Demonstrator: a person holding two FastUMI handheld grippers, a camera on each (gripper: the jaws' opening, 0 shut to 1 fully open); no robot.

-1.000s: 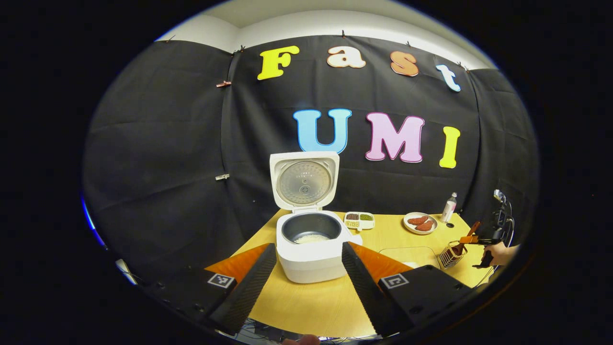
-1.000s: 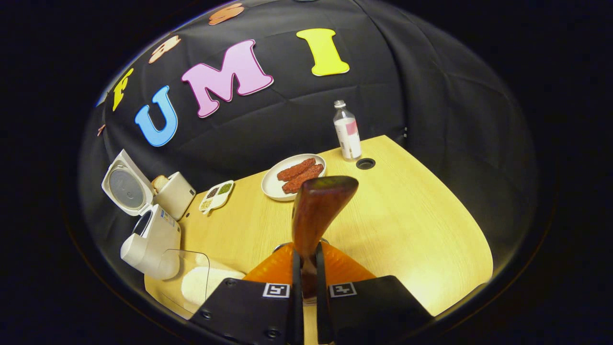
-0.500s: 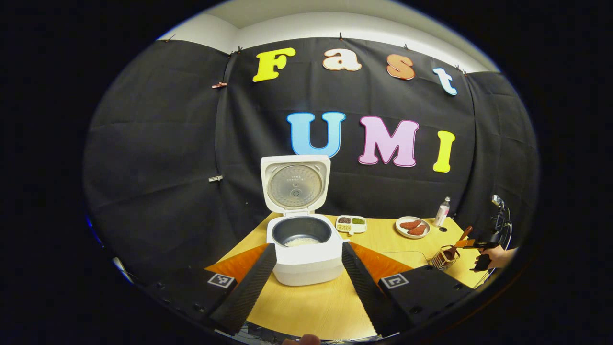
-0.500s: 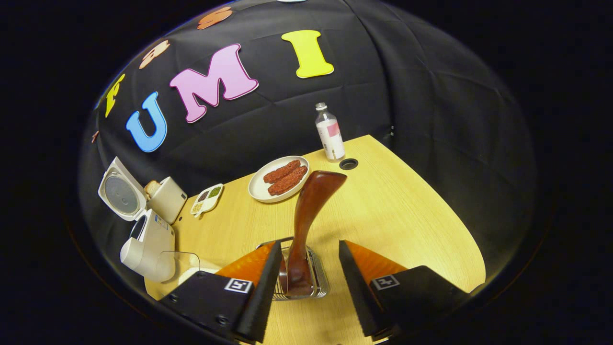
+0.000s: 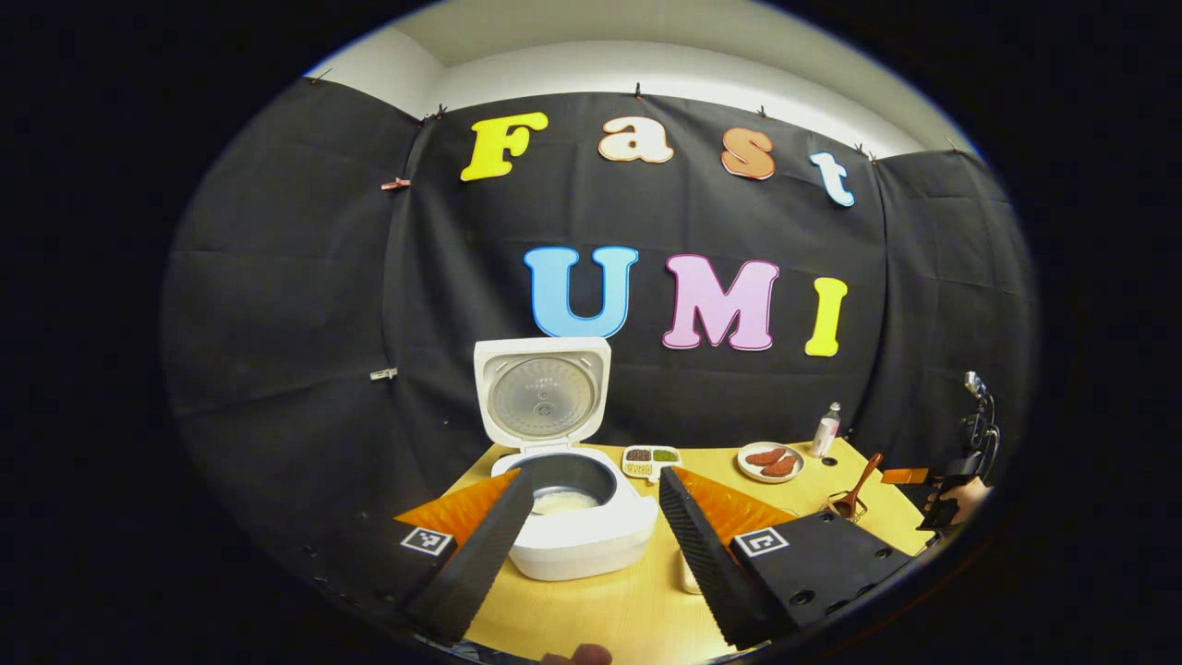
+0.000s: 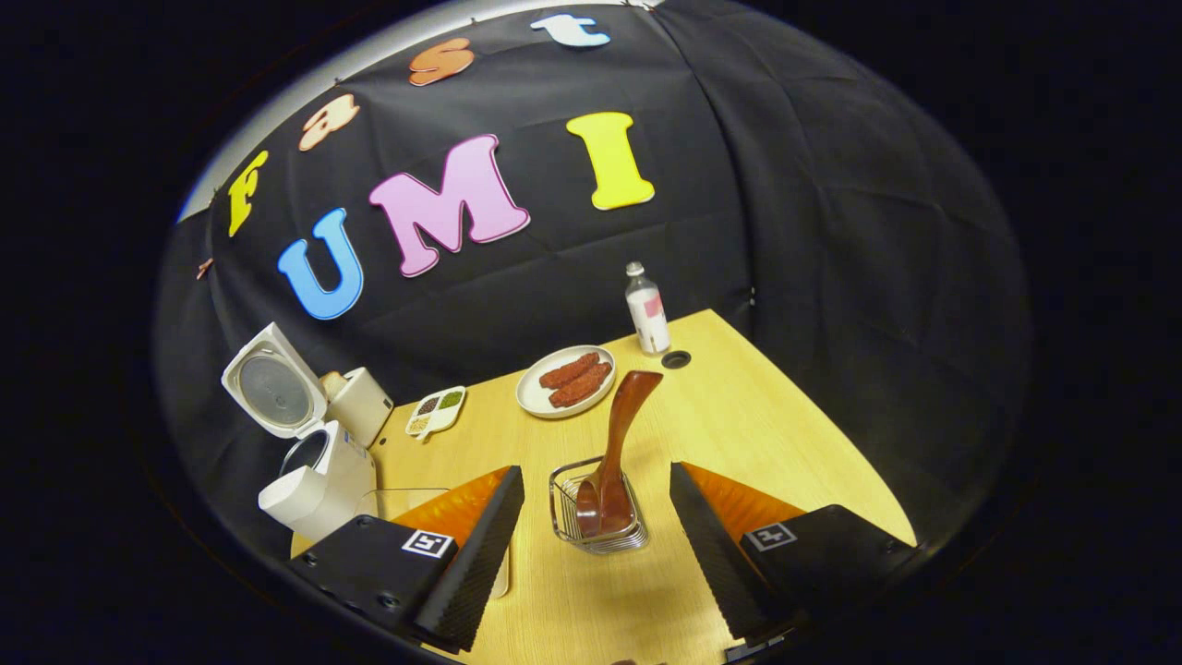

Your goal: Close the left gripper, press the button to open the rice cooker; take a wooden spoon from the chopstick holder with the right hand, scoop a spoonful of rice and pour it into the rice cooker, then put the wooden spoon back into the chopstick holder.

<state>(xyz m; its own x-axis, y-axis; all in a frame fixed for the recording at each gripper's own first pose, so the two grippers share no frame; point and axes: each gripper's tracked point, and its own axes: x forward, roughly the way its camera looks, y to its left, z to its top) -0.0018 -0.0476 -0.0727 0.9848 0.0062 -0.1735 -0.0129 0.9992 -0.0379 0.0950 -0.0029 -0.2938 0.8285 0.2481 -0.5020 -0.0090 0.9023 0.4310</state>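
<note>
Both grippers' fingers gape empty; wooden spoon stands in chopstick holder, plate beyond.

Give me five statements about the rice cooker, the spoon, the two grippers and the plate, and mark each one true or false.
1. The rice cooker has its lid up. True.
2. The wooden spoon is clamped between the right gripper's fingers. False: it stands in the chopstick holder, and the fingers are spread apart, clear of it.
3. There is white rice in the cooker's pot. True.
4. The left gripper is closed. False: its fingers are spread wide, with the cooker seen between them.
5. The plate next to the bottle is empty. False: reddish-brown pieces of food lie on it.
</note>
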